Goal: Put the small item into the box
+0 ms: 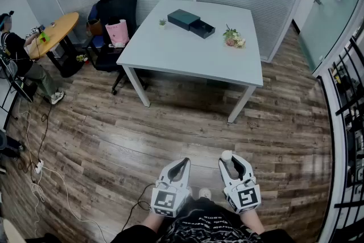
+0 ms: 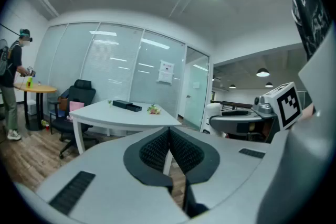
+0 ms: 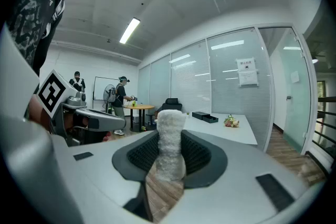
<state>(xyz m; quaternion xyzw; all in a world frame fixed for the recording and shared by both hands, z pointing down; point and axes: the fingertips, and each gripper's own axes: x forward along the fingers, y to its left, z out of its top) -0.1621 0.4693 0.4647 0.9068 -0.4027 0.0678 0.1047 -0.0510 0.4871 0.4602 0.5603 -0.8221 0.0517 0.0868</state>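
Right claw (image 1: pixel 233 162) is clamped on white roll (image 3: pixel 170 144); left claw (image 1: pixel 182 163) is pressed together; box (image 1: pixel 191 22) is seen at twelve o'clock.

Wide bare wood floor (image 1: pixel 170 128) across the middle of the frame, white table (image 1: pixel 187 57) standing at upper middle, dark box (image 1: pixel 190 22) and flowers (image 1: pixel 234 38) on its far part, black chair (image 1: pixel 116 11) and round table (image 1: pixel 56 31) at upper left, cables (image 1: pixel 38 168) at lower left, black railing (image 1: pixel 348 104) down the right edge.

Rough fibre, matt plastic, grained wood
White, rough, towel-like small item (image 3: pixel 170 144); black ribbed, matt grey plastic fingers (image 3: pixel 197 153); grained wood-plank floor (image 1: pixel 170 134); smooth matt white surface (image 1: pixel 193 54); dark matt box (image 1: pixel 187 20).
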